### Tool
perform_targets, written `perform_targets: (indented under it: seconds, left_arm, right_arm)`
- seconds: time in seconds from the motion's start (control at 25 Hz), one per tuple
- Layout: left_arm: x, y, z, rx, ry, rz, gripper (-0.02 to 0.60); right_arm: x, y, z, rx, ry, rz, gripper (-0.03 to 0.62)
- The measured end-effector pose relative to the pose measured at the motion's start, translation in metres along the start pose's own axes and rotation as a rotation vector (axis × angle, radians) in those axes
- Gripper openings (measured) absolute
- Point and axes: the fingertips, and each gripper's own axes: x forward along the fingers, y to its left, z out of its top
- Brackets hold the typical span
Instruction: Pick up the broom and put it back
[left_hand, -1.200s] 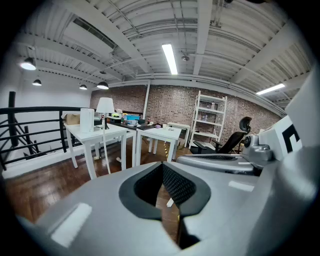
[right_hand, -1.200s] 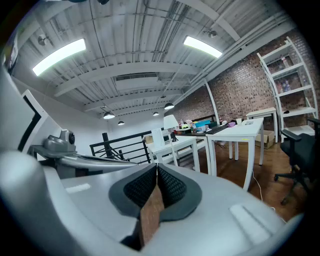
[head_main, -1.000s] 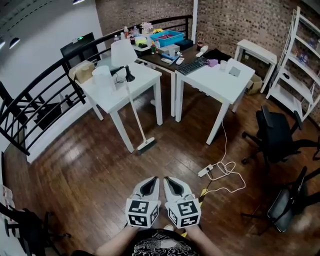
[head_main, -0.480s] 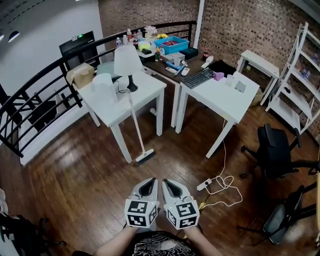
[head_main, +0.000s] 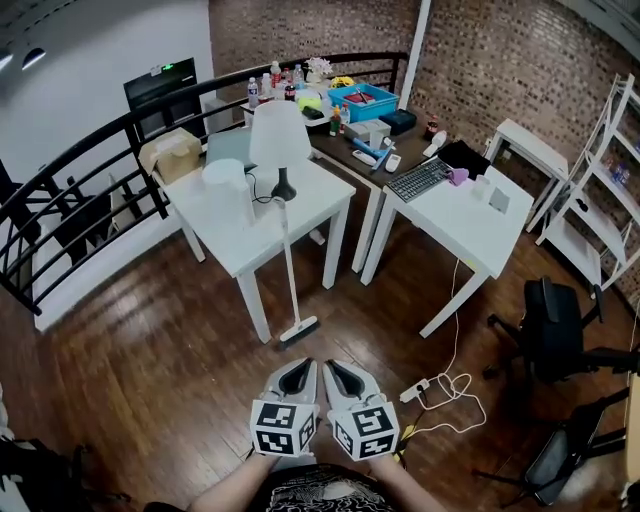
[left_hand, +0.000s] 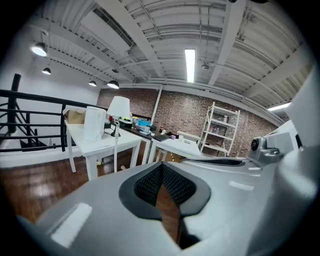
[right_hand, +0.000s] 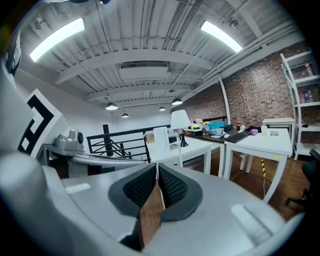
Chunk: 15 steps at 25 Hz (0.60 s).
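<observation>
Dark wooden floor (head_main: 150, 370) fills a loft office with brick walls, seen from above. At ten o'clock from the grippers a black railing (head_main: 90, 170) runs along the edge. Inside it stands a white table (head_main: 312, 205) carrying a lamp (head_main: 279, 140).

The broom (head_main: 290, 270) leans upright against that table's front edge. Its head rests on the floor at about twelve o'clock from the grippers, near but not within reach.

The left gripper (head_main: 297, 366) and right gripper (head_main: 340, 366) are held side by side, low and close to the body. Both are pinched narrow with nothing between the pads – each gripper's own view shows only floor past the tips.

I judge this to be the approach step, with the pick-up not yet begun. The next move calls for closing on the broom, spreading at least one set of jaws, and taking the thin handle well above the head (where it stands free of the table edge). Nothing here shows where the broom belongs.

Between grippers and broom the floor is bare. At three o'clock a power strip (head_main: 416, 391) and its looped cable (head_main: 455, 385) lie on the boards – a trip hazard if the path drifts right. A second white table (head_main: 460, 215) stands at one o'clock. A black chair (head_main: 555, 325) and white shelves (head_main: 600, 160) sit further right, well clear.
</observation>
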Motion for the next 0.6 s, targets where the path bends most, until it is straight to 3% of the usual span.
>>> perform_targets:
  seconds: [0.6]
  left_arm:
    - [0.014,0.068,0.023,-0.017,-0.029,0.049,0.003]
  right_arm:
    - [0.072,0.017,0.019,-0.026,-0.003,0.064,0.011]
